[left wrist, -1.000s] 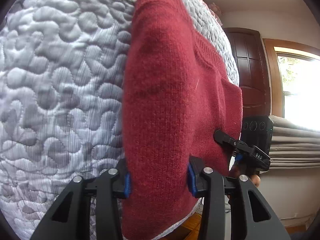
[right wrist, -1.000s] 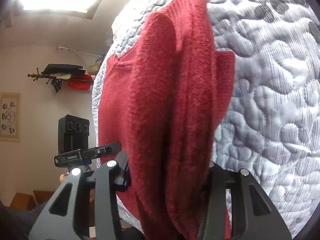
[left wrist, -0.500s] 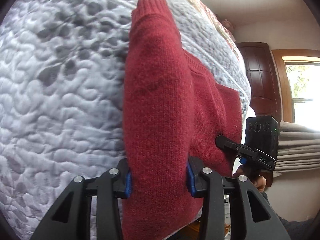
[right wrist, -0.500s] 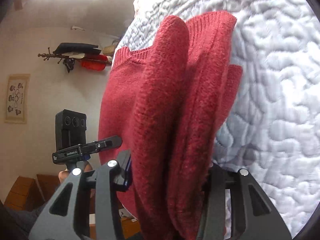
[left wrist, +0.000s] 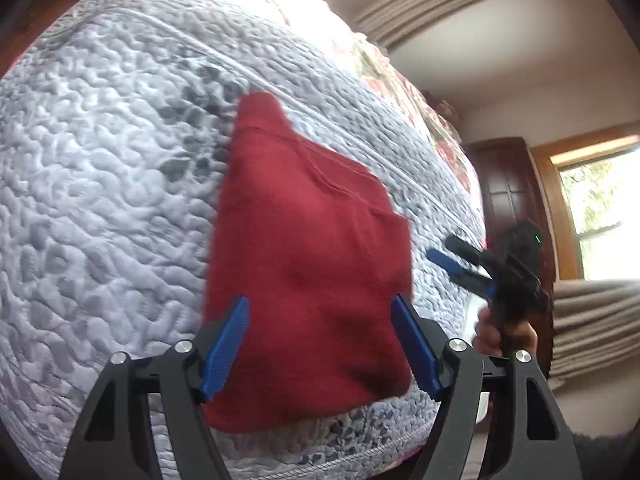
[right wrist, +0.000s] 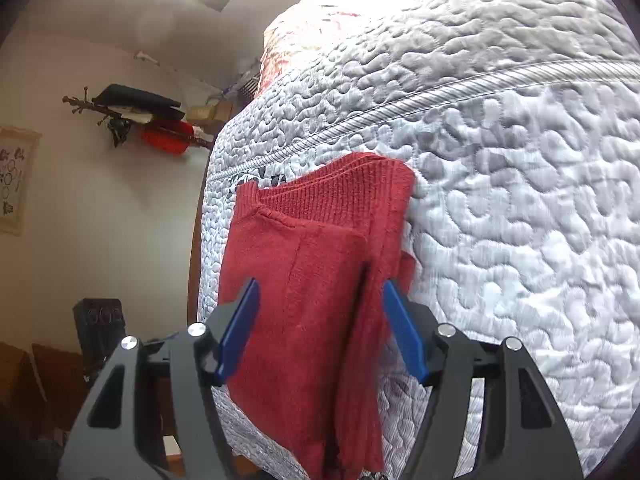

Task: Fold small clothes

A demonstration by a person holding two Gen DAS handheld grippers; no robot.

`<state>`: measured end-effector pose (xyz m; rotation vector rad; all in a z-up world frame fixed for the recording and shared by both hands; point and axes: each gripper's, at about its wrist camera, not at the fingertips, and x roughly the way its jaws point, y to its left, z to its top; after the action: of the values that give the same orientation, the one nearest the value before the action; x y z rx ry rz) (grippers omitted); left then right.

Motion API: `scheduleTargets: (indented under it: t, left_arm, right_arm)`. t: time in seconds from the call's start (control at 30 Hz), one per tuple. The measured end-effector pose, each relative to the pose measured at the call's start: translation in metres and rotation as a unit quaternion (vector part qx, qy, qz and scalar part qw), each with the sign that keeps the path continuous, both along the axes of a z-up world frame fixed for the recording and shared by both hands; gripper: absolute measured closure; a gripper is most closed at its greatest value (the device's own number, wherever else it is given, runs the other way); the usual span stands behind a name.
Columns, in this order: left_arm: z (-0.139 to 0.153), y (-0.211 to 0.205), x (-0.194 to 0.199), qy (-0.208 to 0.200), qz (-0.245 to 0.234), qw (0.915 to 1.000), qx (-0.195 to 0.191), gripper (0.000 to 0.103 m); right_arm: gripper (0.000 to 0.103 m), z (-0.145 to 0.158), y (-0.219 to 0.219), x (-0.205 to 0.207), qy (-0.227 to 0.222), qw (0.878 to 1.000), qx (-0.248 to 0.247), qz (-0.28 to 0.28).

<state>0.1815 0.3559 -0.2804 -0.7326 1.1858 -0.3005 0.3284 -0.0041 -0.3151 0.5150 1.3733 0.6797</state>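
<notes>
Left wrist view: left gripper (left wrist: 320, 344) now spread wide, sweater (left wrist: 308, 272) released and lying folded on quilted bedspread (left wrist: 100, 200), where half a second ago pinched. Right wrist view: right gripper (right wrist: 320, 328) likewise spread, clear of layered folds. Judged: fold laid down, both grips let go, garment near complete. No legible writing now; wall picture (right wrist: 12, 180) too blurred to read.

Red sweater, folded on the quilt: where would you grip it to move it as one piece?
Judging by the folded stack, pinch the red sweater at its near edge, coming in low from the bed's edge. The right gripper and left gripper both stand open near that edge, over the quilt.
</notes>
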Motion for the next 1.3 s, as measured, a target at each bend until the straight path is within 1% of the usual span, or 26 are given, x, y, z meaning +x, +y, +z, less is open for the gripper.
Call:
scheduleTargets:
  t: [0.03, 0.1, 0.13, 0.17, 0.27, 0.37, 0.43, 0.5, 0.53, 0.57, 0.63, 0.67, 0.7, 0.73, 0.77, 0.8, 0.83, 0.9, 0.93, 1.0, 1.03, 1.1, 1.17, 1.23, 1.27, 1.3]
  left_arm:
    - [0.001, -0.015, 0.002, -0.005, -0.018, 0.9998, 0.000, 0.030]
    - [-0.005, -0.056, 0.015, -0.002, -0.046, 0.9989, 0.004, 0.030]
    - [-0.010, -0.064, 0.017, 0.002, -0.055, 0.9985, -0.002, 0.030]
    - [-0.016, -0.072, 0.019, 0.006, -0.063, 0.9979, -0.011, 0.030]
    - [-0.037, -0.091, 0.020, 0.027, -0.086, 0.9958, -0.016, 0.030]
    - [-0.050, -0.101, 0.016, 0.036, -0.098, 0.9945, -0.009, 0.030]
    - [-0.053, -0.103, 0.016, 0.041, -0.100, 0.9941, -0.013, 0.030]
    - [-0.046, -0.106, 0.017, 0.045, -0.104, 0.9934, -0.017, 0.030]
    - [-0.040, -0.106, 0.019, 0.040, -0.106, 0.9934, -0.020, 0.030]
    - [-0.031, -0.105, 0.020, 0.030, -0.106, 0.9937, -0.018, 0.030]
    - [-0.019, -0.099, 0.024, 0.013, -0.099, 0.9948, -0.019, 0.029]
    - [-0.014, -0.091, 0.023, 0.008, -0.091, 0.9956, -0.022, 0.028]
    - [-0.015, -0.086, 0.027, 0.007, -0.083, 0.9962, -0.023, 0.026]
    - [-0.017, -0.081, 0.029, 0.010, -0.075, 0.9969, -0.021, 0.025]
    - [-0.022, -0.080, 0.032, 0.018, -0.070, 0.9972, -0.019, 0.025]
    - [-0.030, -0.078, 0.036, 0.028, -0.068, 0.9971, -0.019, 0.025]
    - [-0.038, -0.079, 0.039, 0.036, -0.068, 0.9968, -0.017, 0.026]
    - [-0.045, -0.084, 0.043, 0.039, -0.080, 0.9960, -0.003, 0.025]
    - [-0.047, -0.087, 0.045, 0.037, -0.088, 0.9955, 0.002, 0.025]
    - [-0.055, -0.096, 0.046, 0.039, -0.106, 0.9936, 0.005, 0.025]
    - [-0.058, -0.098, 0.046, 0.042, -0.107, 0.9933, 0.013, 0.025]
    - [-0.053, -0.098, 0.045, 0.046, -0.104, 0.9932, 0.022, 0.025]
    - [-0.038, -0.094, 0.037, 0.040, -0.099, 0.9942, 0.008, 0.025]
    - [-0.018, -0.087, 0.021, 0.020, -0.093, 0.9955, 0.005, 0.025]
    - [-0.012, -0.084, 0.012, 0.015, -0.092, 0.9956, 0.008, 0.025]
    - [-0.009, -0.082, 0.002, 0.016, -0.095, 0.9954, 0.001, 0.025]
  right_arm:
    - [0.047, -0.007, 0.007, 0.006, 0.009, 1.000, 0.001, 0.005]
    - [0.059, -0.021, 0.019, 0.015, 0.025, 1.000, 0.003, 0.016]
    - [0.078, -0.028, 0.024, 0.019, 0.032, 0.999, 0.002, 0.022]
    - [0.094, -0.034, 0.027, 0.022, 0.036, 0.999, 0.002, 0.029]
    - [0.095, -0.038, 0.025, 0.033, 0.014, 0.999, -0.024, 0.015]
    - [0.095, -0.066, 0.008, 0.036, 0.044, 0.998, -0.030, -0.014]
    - [0.095, -0.075, 0.006, 0.031, 0.040, 0.999, -0.035, -0.011]
    - [0.091, -0.067, 0.007, 0.028, 0.028, 0.999, -0.036, -0.007]
    - [0.079, -0.058, 0.006, 0.026, 0.026, 0.999, -0.028, -0.010]
    - [0.074, -0.044, 0.002, 0.022, 0.015, 1.000, -0.023, -0.014]
    - [0.073, -0.011, -0.002, 0.008, -0.021, 0.999, -0.020, -0.013]
    - [0.073, 0.002, -0.002, -0.002, -0.027, 1.000, -0.004, -0.005]
    - [0.073, 0.008, 0.003, -0.013, -0.019, 1.000, 0.020, 0.011]
    - [0.073, 0.008, 0.012, -0.025, -0.005, 0.999, 0.034, 0.037]
    - [0.074, 0.005, 0.022, -0.036, 0.006, 0.997, 0.035, 0.064]
    - [0.076, -0.003, 0.031, -0.048, 0.017, 0.995, 0.029, 0.090]
    - [0.078, -0.015, 0.034, -0.056, 0.028, 0.994, 0.020, 0.101]
    - [0.098, -0.043, 0.027, -0.062, 0.054, 0.994, 0.005, 0.091]
    - [0.103, -0.056, 0.018, -0.060, 0.060, 0.995, -0.002, 0.079]
    - [0.103, -0.072, 0.006, -0.058, 0.078, 0.995, 0.013, 0.060]
    - [0.103, -0.072, 0.005, -0.058, 0.083, 0.995, 0.017, 0.057]
    - [0.103, -0.054, 0.009, -0.062, 0.069, 0.995, 0.004, 0.069]
    - [0.091, -0.026, 0.005, -0.068, 0.044, 0.997, 0.009, 0.061]
    - [0.090, -0.002, -0.002, -0.081, 0.025, 0.998, 0.013, 0.054]
    - [0.090, 0.003, -0.005, -0.089, 0.030, 0.998, 0.019, 0.052]
    - [0.090, 0.003, -0.006, -0.098, 0.039, 0.997, 0.026, 0.053]
